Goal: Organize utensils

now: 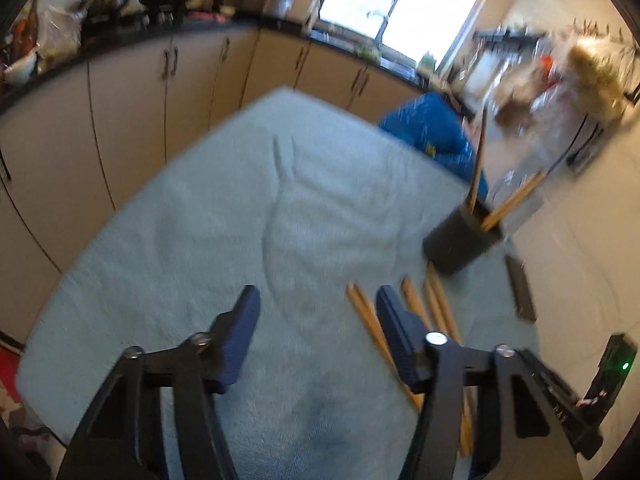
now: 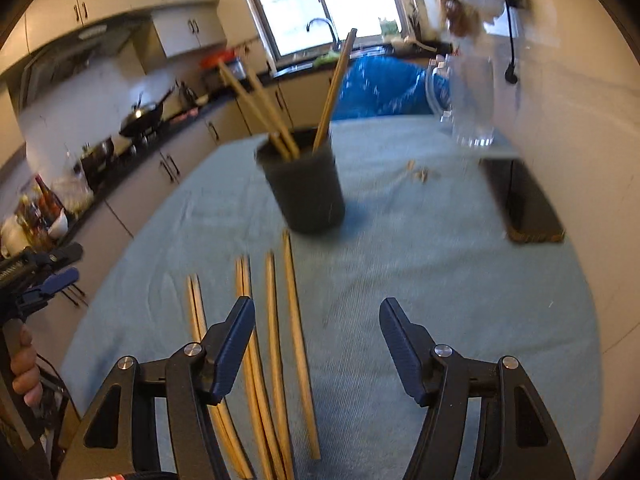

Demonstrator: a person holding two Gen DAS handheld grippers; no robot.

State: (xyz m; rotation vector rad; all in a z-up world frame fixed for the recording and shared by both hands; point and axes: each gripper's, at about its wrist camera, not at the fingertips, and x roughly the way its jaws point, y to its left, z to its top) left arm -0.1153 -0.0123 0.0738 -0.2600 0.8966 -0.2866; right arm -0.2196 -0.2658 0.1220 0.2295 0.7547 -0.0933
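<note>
Loose chopsticks (image 2: 276,344) just left of open right gripper (image 2: 316,312).

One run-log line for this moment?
left tongs: open, empty | right tongs: open, empty | chopsticks: loose on cloth | holder: some chopsticks inside

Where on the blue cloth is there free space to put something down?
Free: the wide cloth left of the loose chopsticks, toward the cabinets, and the patch between the dark cup and the dark block. Crowded: in front of the cup, where chopsticks lie.
</note>
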